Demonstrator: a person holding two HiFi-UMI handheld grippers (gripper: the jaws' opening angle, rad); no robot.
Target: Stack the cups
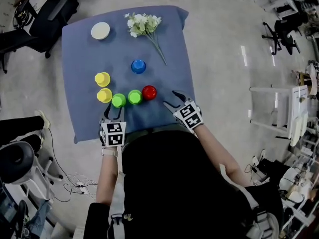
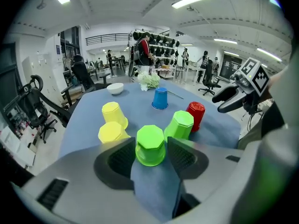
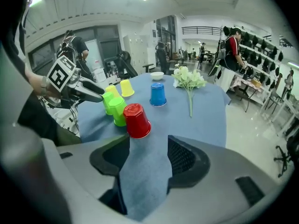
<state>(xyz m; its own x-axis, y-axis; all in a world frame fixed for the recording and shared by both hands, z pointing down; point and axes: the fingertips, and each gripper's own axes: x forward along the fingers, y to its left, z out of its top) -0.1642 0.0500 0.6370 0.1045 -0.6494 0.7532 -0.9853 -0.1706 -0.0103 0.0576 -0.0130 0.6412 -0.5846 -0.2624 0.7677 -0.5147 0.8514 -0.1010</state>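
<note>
A table covered with a blue cloth holds six cups, all upside down and none stacked. The blue cup stands alone near the middle of the cloth. Two yellow cups sit close together toward the left edge, the far yellow cup just behind the near yellow cup. To their right, three cups form a short row along the near side: the left green cup, the right green cup just beside it, and the red cup at the right end. A white bowl and a bunch of white flowers lie at the far end of the cloth.

The left gripper points down at the row with its jaws spread. The left green cup stands on the cloth between them, and the pads flank its sides closely without clearly pressing on it.

The right gripper hovers over the near right part of the cloth. Its jaws are spread wide with only bare cloth between them. The red cup stands just ahead of them and slightly to the left.
</note>
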